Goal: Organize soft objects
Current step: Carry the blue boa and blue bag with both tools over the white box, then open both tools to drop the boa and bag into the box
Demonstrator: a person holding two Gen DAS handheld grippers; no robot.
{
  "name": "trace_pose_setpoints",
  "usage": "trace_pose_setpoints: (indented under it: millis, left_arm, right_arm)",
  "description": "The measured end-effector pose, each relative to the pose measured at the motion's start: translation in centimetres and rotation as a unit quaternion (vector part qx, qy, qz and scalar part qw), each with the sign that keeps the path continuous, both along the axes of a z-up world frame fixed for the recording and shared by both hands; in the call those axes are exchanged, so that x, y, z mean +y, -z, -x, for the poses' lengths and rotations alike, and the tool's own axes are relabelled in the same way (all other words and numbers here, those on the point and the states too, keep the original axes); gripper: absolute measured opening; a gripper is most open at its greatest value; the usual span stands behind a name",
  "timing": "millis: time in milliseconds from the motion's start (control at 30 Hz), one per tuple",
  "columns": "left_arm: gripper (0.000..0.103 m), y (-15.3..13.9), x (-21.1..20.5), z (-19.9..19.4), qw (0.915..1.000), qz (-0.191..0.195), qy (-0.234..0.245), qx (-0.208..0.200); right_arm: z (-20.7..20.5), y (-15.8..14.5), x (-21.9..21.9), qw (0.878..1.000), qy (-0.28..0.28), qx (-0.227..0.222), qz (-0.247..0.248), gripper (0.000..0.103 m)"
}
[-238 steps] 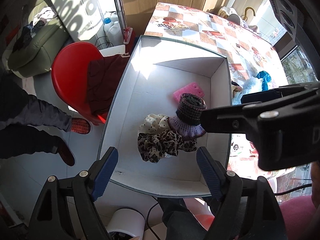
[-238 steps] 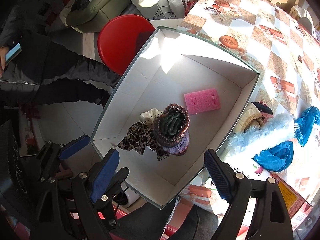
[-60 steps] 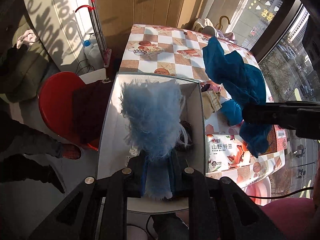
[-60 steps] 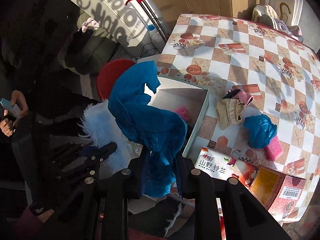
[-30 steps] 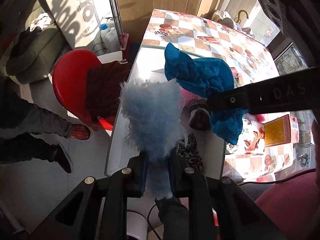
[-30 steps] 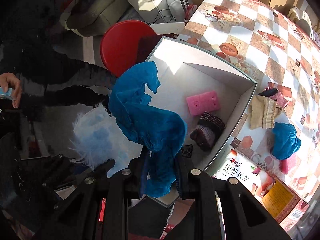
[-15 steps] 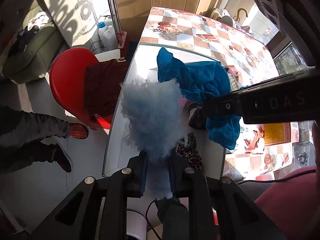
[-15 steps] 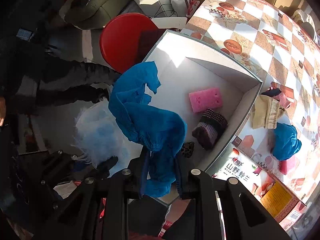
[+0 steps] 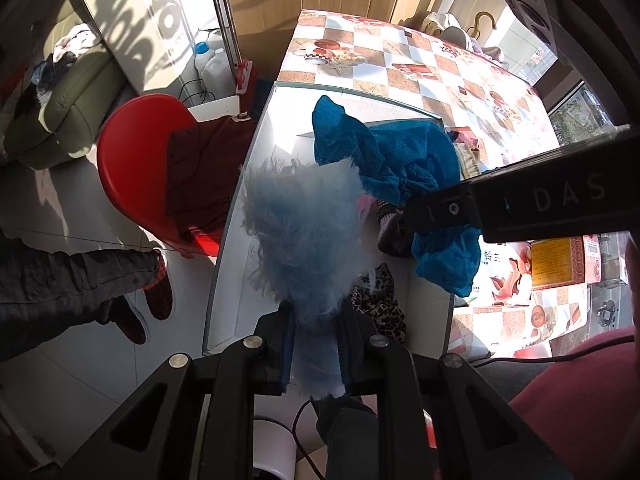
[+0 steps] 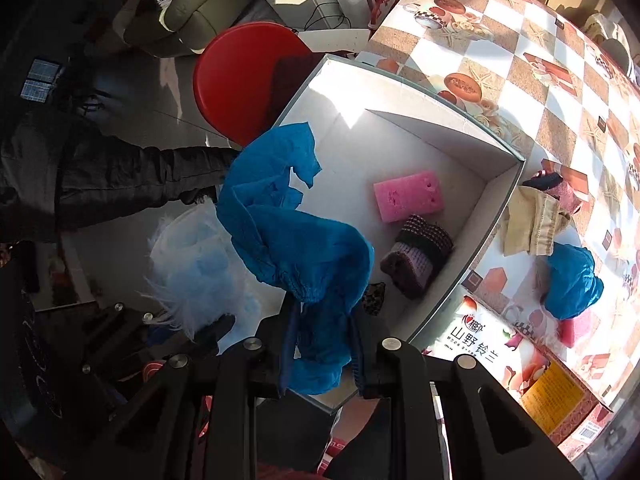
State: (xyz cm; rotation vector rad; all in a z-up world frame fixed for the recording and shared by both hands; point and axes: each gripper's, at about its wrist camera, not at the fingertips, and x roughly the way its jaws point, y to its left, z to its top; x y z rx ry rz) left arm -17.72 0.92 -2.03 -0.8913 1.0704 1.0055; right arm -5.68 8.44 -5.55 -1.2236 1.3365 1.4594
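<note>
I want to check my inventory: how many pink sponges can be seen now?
2: one pink sponge lies inside the white box; another pink sponge lies on the table beside the blue bundle. Others may be hidden.

The left tool [image 9: 314, 354] is clamped on a pale blue fluffy piece [image 9: 308, 236] above the white box [image 9: 236, 248] at the table's [image 9: 400, 68] edge. The right tool [image 9: 436, 212] holds a blue cloth [image 9: 392, 160] over the box, just beside the fluffy piece.
</note>
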Motion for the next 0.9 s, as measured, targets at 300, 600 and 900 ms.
trace_pose_setpoints:
  millis: [300,600,900]
  left_arm:
    - [0.027,-0.1,-0.1,-0.4,0.9999,-0.011,0.003,0.007]
    - [0.091,-1.0,-0.1,-1.0,0.9989,-0.039,0.011,0.022]
    - [0.103,-1.4,0.9,1.3,0.9983,-0.036,-0.040,-0.020]
  right_arm:
    - [-0.4,0.0,0.1,1.000,0.008,0.000,0.000,0.025]
    - [-1.4,-0.4,0.0,1.000,0.027,-0.006,-0.012,0.091]
    - [-2.8,-1.0,-0.3,0.998,0.058,0.007,-0.016,0.103]
